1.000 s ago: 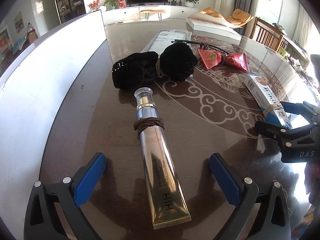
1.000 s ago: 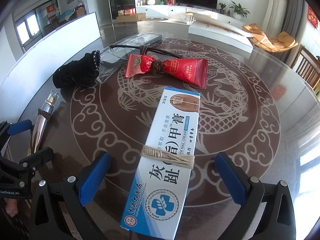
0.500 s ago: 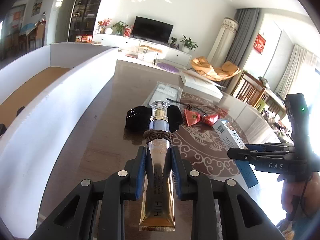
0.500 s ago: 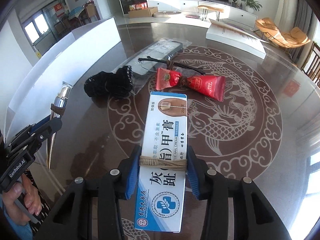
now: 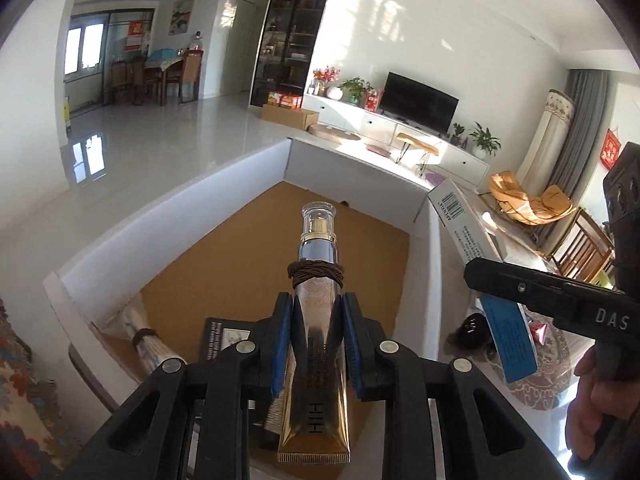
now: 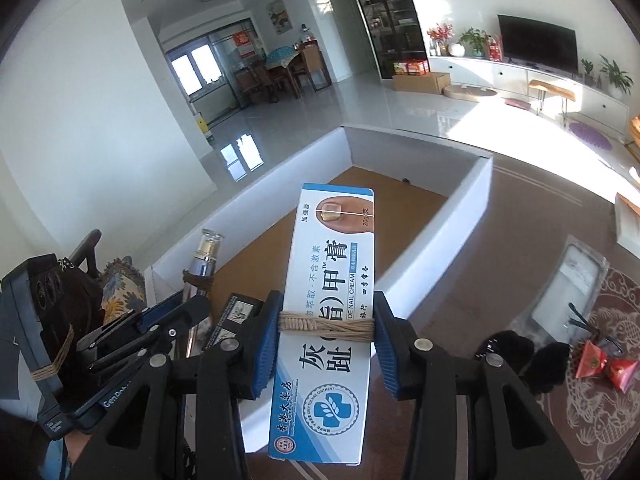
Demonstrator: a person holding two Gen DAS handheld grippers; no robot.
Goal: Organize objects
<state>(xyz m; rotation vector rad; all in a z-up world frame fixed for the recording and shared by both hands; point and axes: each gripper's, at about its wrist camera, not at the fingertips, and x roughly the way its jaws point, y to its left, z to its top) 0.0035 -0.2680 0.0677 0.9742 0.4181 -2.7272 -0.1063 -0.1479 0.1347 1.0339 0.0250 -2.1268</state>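
My left gripper (image 5: 316,344) is shut on a gold cream tube (image 5: 316,380) with a clear cap and a brown cord round its neck, held above the white-walled box (image 5: 248,172) with a brown floor. My right gripper (image 6: 326,350) is shut on a white and blue nail-cream carton (image 6: 326,312) tied with twine, held above the same box (image 6: 460,232). The carton also shows at the right of the left wrist view (image 5: 468,224), and the tube at the left of the right wrist view (image 6: 202,268).
In the box lie a dark booklet (image 5: 224,338) and a wrapped bundle (image 5: 138,332). On the round patterned table (image 6: 600,420) lie a black velvet pouch (image 6: 520,360), a red candy packet (image 6: 604,364), glasses (image 6: 588,324) and a clear bag (image 6: 568,284).
Both grippers closed on their objects, lifted them off the table and swung left. They now hold the tube and the carton over the white box.
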